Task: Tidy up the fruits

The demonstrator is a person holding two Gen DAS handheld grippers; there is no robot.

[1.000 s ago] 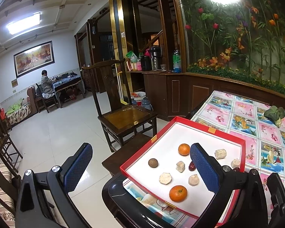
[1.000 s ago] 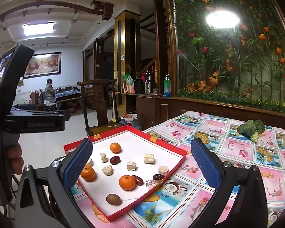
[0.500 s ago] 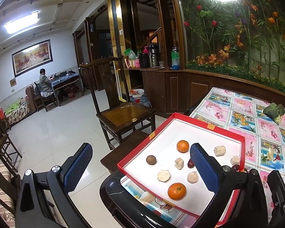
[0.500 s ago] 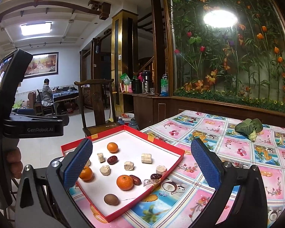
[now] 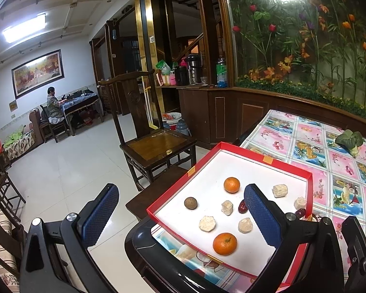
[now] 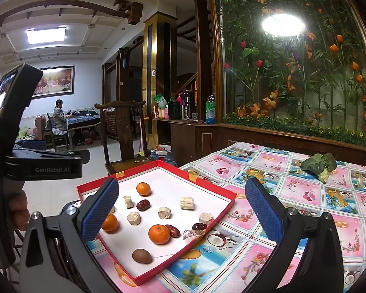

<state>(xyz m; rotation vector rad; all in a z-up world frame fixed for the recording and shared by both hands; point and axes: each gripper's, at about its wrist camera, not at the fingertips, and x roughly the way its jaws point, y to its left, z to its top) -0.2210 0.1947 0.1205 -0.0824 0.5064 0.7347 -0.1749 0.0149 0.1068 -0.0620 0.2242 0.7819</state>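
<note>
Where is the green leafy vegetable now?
The green leafy vegetable lies on the patterned tablecloth, outside the red tray, at far right in both wrist views, near the flower wall.

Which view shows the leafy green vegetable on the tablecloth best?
The right wrist view: the leafy green vegetable lies in the open on the tablecloth, with leaves and pale stem end clear. The left wrist view shows it too, but smaller, near the right edge and more distorted.
</note>
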